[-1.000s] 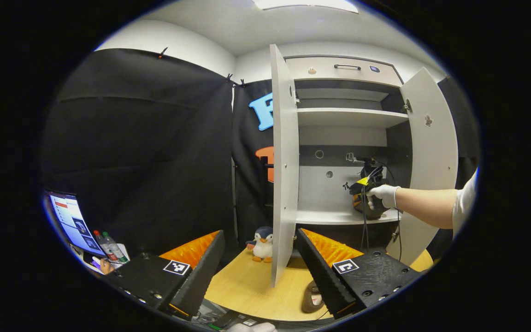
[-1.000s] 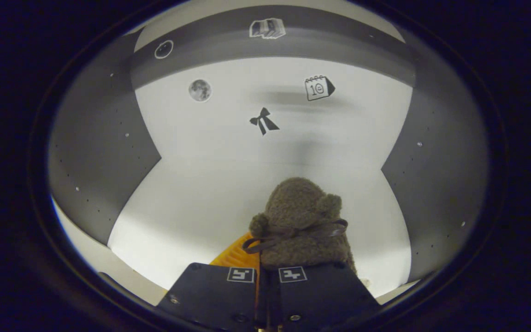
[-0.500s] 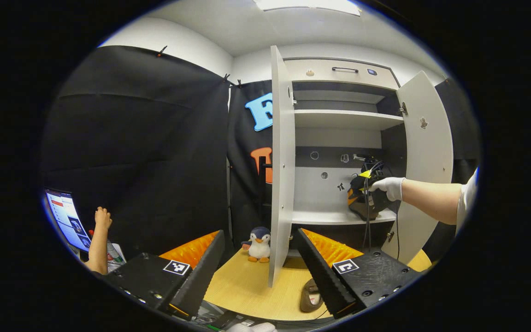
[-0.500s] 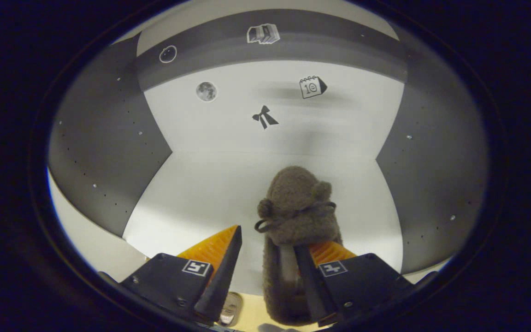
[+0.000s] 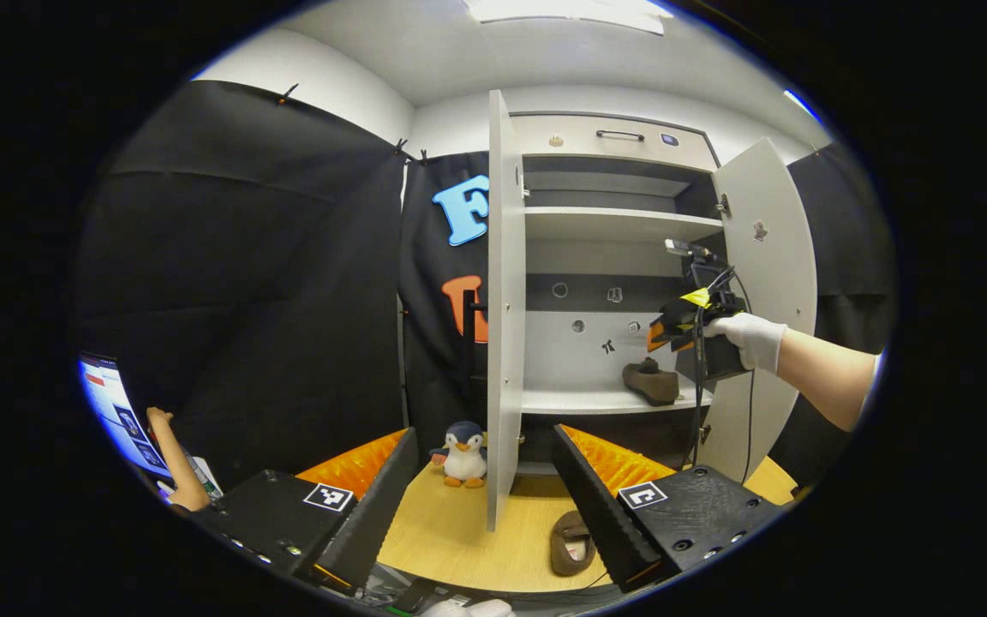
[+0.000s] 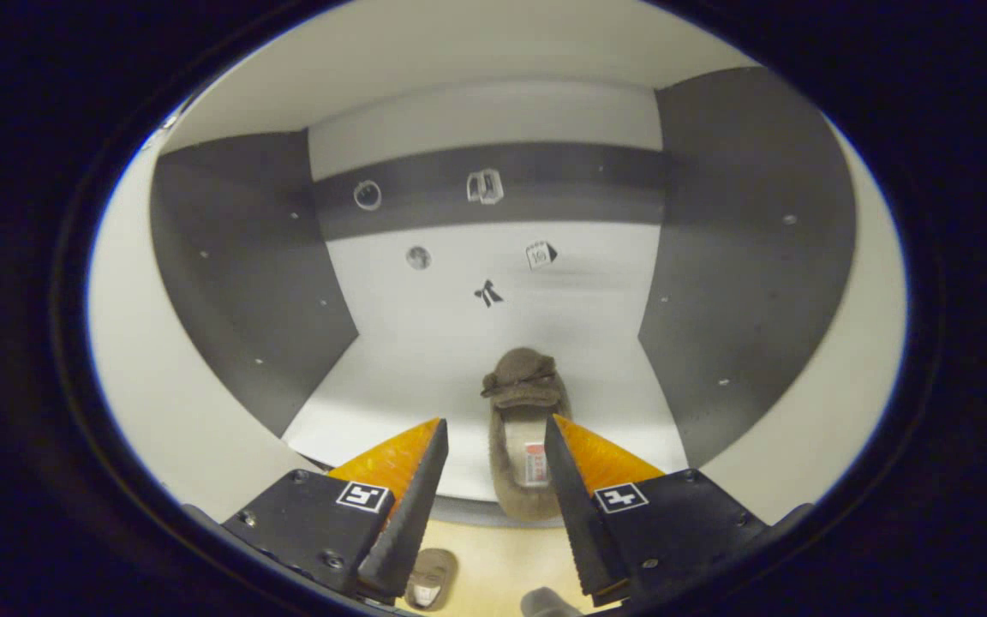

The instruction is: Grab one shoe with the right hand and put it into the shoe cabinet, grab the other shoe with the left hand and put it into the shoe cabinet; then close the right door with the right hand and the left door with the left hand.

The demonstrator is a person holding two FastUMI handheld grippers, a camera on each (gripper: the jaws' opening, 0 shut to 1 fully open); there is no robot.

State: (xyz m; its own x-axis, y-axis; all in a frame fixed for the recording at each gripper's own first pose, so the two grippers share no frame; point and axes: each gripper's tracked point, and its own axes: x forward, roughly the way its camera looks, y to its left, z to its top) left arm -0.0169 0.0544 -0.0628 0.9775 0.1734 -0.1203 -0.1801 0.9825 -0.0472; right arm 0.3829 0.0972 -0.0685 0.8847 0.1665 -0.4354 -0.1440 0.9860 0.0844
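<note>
A brown fuzzy shoe [image 6: 521, 428] lies on the cabinet's lower shelf [image 6: 391, 403], toe toward the back wall; it is also seen as the shoe [image 5: 652, 383] in the left gripper view. My right gripper [image 6: 493, 480] is open just in front of the shelf, its fingers apart from the shoe. In the left gripper view a gloved hand holds that right gripper [image 5: 656, 332] above the shoe. The second shoe [image 5: 571, 542] lies on the wooden surface below the cabinet, also visible as the shoe [image 6: 429, 590]. My left gripper [image 5: 485, 484] hangs open over that surface, holding nothing.
Both cabinet doors stand open: the left door [image 5: 506, 300] edge-on, the right door [image 5: 763, 283] swung wide. A penguin plush [image 5: 463, 452] sits left of the left door. A monitor [image 5: 112, 411] and a person's arm [image 5: 172, 463] are at far left.
My right gripper opened, let go of the shoe and drew back out of the cabinet; the shoe stays on the shelf. The left gripper shifted slightly.
</note>
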